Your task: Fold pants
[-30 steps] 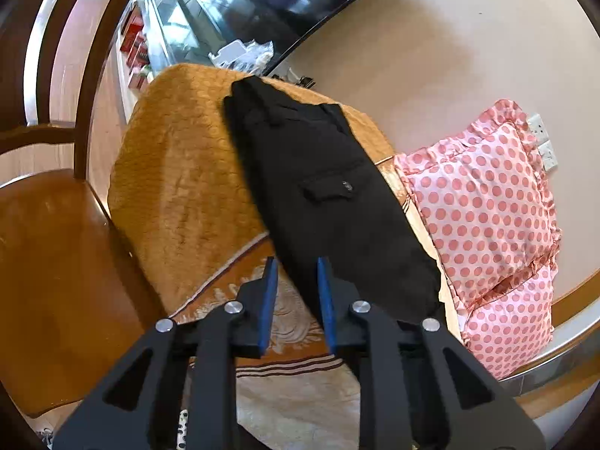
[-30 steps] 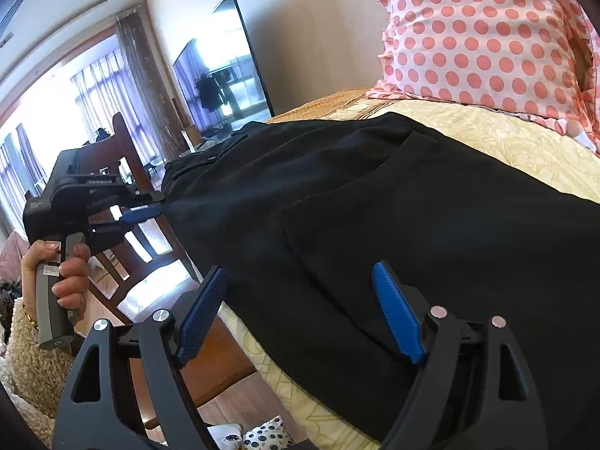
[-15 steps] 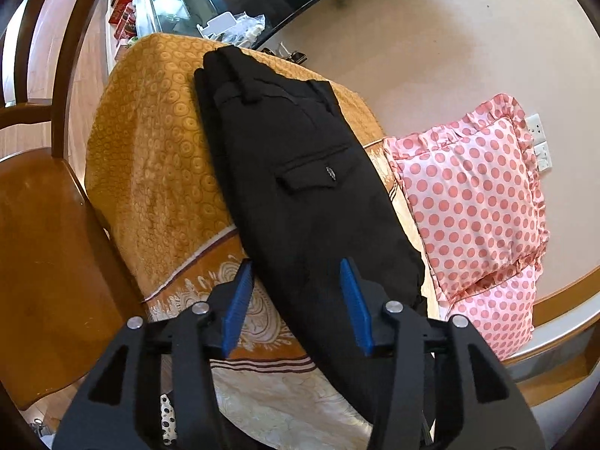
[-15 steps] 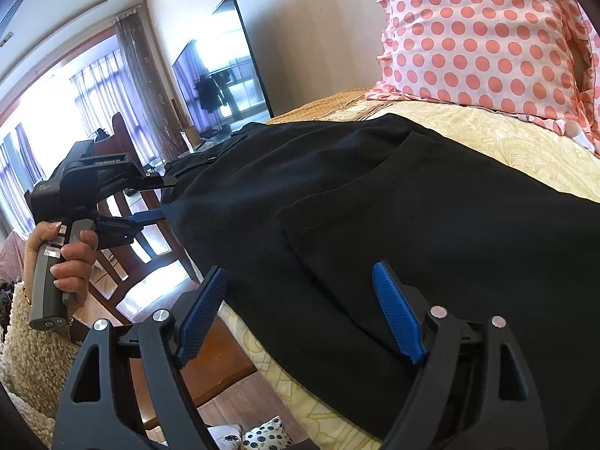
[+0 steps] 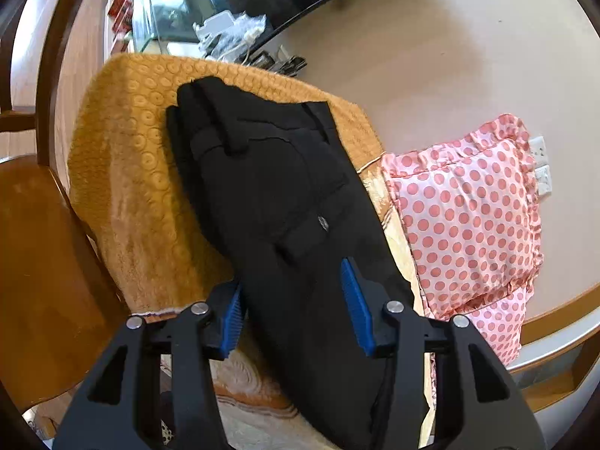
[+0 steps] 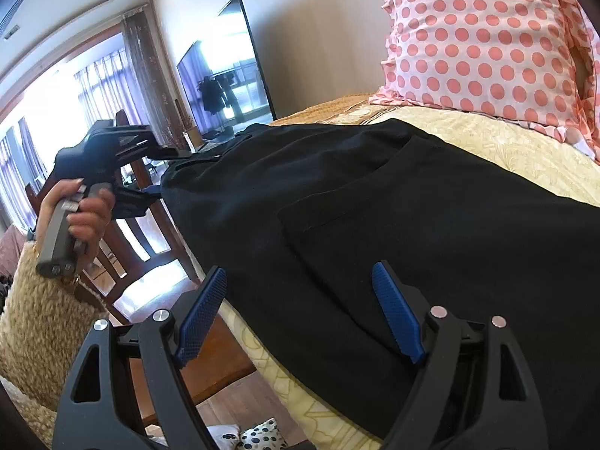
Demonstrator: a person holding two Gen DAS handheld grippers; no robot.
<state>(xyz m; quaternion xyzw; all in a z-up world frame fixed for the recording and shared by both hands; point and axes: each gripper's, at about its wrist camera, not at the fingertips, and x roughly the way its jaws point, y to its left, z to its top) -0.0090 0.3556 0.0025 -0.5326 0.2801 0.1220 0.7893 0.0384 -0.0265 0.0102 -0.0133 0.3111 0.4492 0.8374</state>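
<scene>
Black pants (image 5: 285,217) lie lengthwise on a bed, folded leg on leg, waistband at the far end on an orange blanket (image 5: 127,172). A flap pocket with a button faces up. My left gripper (image 5: 292,307) is open and empty, its jaws straddling the pants' near edge just below the pocket. In the right wrist view the pants (image 6: 375,202) spread across the bed. My right gripper (image 6: 300,315) is open and empty, low over the pants' edge. The left gripper (image 6: 146,187) shows there in a hand, at the pants' far end.
A pink polka-dot pillow (image 5: 468,221) lies beside the pants against the wall; it also shows in the right wrist view (image 6: 483,41). A wooden chair (image 5: 33,262) stands at the bed's side. A television (image 6: 225,71) and a glass cabinet (image 5: 168,3) stand beyond.
My left gripper has opened wide and moved forward along the pants toward the pocket and waistband. The right gripper has stayed open and still.
</scene>
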